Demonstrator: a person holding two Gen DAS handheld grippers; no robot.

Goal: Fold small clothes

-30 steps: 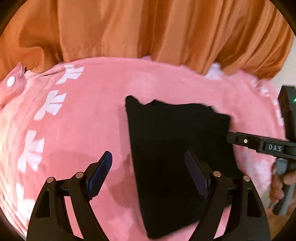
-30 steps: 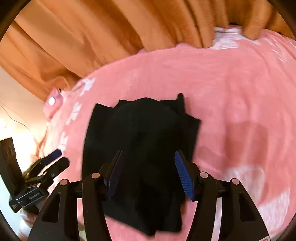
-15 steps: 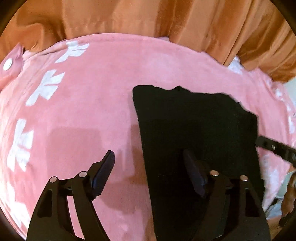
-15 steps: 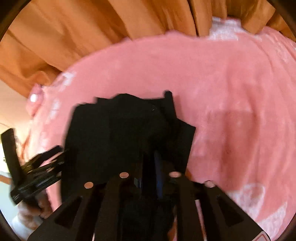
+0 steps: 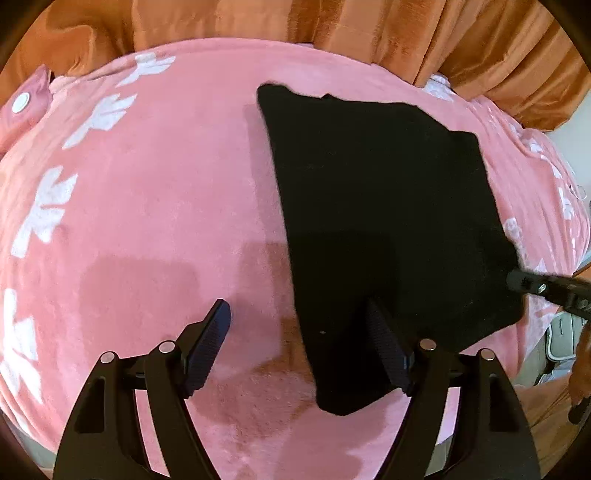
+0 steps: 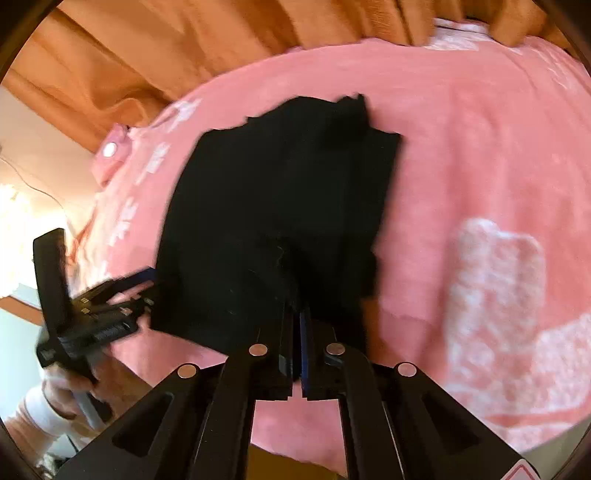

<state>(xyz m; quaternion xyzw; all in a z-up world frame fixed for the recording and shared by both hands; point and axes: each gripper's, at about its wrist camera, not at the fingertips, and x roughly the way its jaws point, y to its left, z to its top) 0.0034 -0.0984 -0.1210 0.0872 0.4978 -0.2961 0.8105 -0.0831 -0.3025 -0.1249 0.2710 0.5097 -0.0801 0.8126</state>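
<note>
Black garment [image 5: 384, 206] lies flat, folded, on pink fleece blanket [image 5: 155, 206] with white pattern; orange curtain [image 5: 332, 22] behind. Left gripper [image 5: 299, 339] spread wide, one finger over near-left edge of garment, other over blanket. Right gripper [image 6: 297, 310] pressed together on near edge of garment, cloth probably pinched; view blurred.

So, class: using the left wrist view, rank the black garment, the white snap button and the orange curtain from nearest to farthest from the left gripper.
1. Black garment: under the right jaw of the left gripper.
2. White snap button: far left, on the pink blanket's corner tab.
3. Orange curtain: along the top, behind the blanket.
</note>
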